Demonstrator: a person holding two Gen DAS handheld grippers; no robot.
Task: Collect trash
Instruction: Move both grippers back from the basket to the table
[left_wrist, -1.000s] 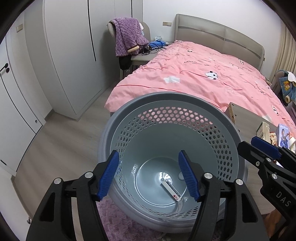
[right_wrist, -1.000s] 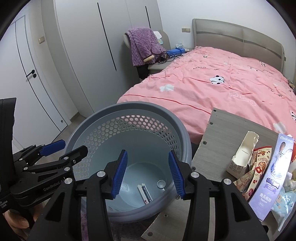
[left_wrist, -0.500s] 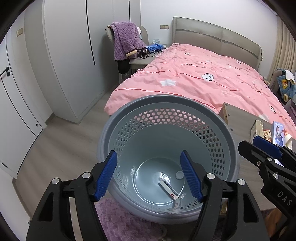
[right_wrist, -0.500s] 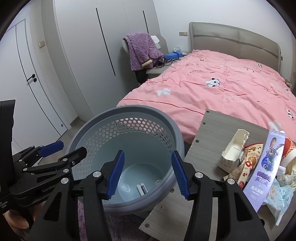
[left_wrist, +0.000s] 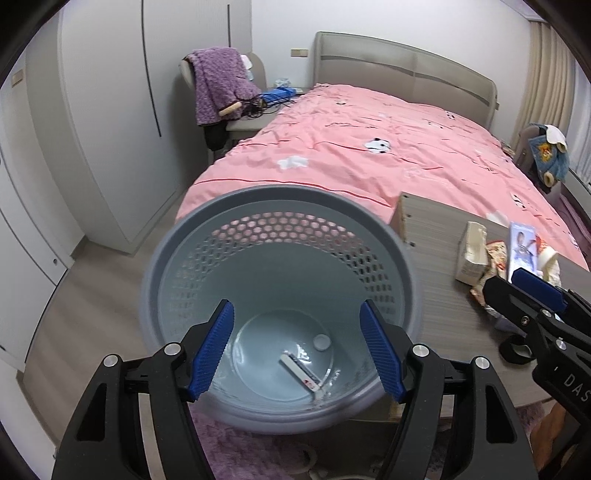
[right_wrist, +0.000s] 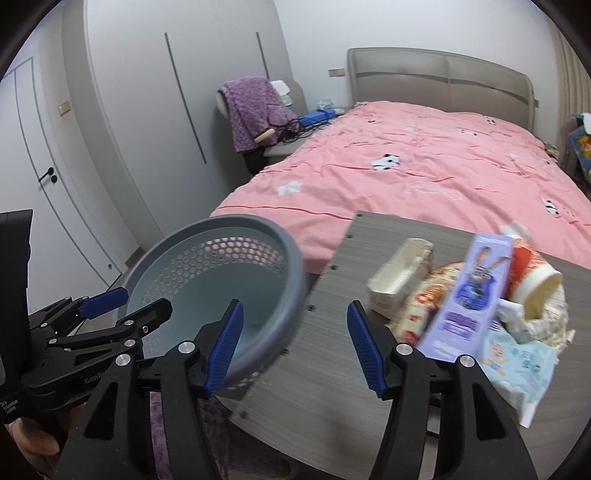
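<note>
I see my left hand-held gripper (left_wrist: 297, 349) held over the mouth of the grey basket (left_wrist: 402, 258), its blue pads spread wide with nothing between them. Down on the basket floor lie a small white strip (left_wrist: 301, 373) and a white cap (left_wrist: 320, 342), the cap just beyond the strip. The basket stands against the near-left corner of the worktop (right_wrist: 325, 373), with the pink bed (right_wrist: 424, 177) behind both. My right hand-held gripper (right_wrist: 295, 343) hangs over the worktop's bare left part, right beside the basket rim; its jaws have just been opening and now stand apart, empty. The trash sits in a heap on the worktop, to the right of the basket and well apart from it: a torn cream carton (right_wrist: 400, 271) nearest the basket, a purple box (right_wrist: 469, 291) with a cartoon rabbit leaning just right of it, a red-and-yellow wrapper (right_wrist: 421, 302) beneath them, a tipped paper cup (right_wrist: 535, 291) further right, and a pale blue wipes pack (right_wrist: 517, 363) at the heap's near edge. None of the heap touches either gripper. In the left view the right gripper's tip shows at the heap's near side. A purple rug (left_wrist: 236, 443) lies under the basket's near side.
</note>
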